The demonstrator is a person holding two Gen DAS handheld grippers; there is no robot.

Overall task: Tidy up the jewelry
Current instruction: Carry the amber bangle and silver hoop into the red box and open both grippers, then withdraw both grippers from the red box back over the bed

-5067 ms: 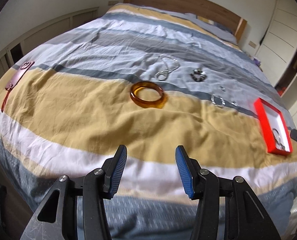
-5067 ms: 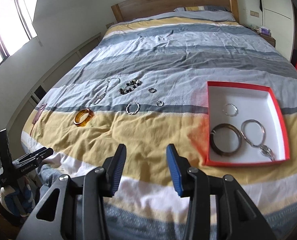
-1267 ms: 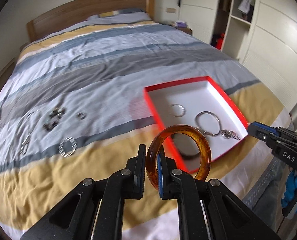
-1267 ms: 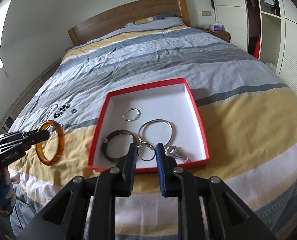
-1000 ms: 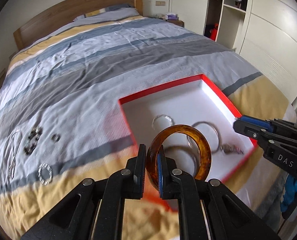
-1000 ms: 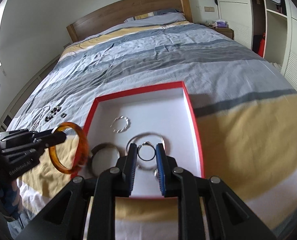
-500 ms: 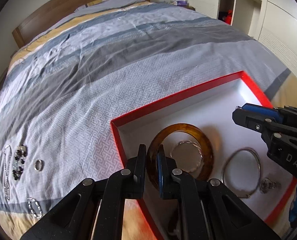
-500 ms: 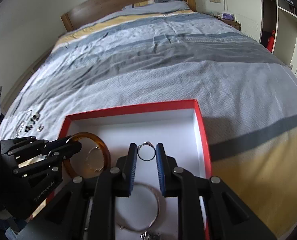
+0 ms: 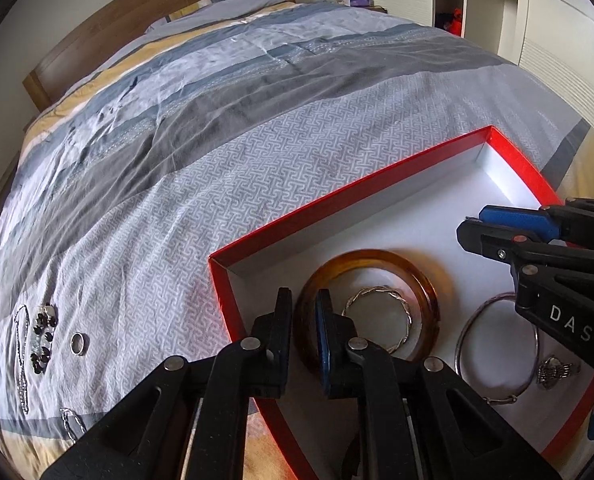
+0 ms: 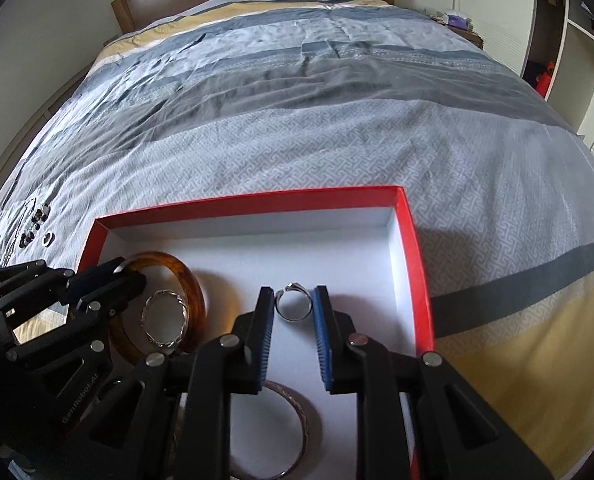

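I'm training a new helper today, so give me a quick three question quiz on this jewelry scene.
1. True or false: the amber bangle is inside the red box.
2. What does the right gripper hold? A) ring B) necklace C) nothing
3. Which item lies inside the bangle's circle?

Key:
1. True; the left gripper grips it.
2. A, the small ring.
3. The twisted silver bracelet.
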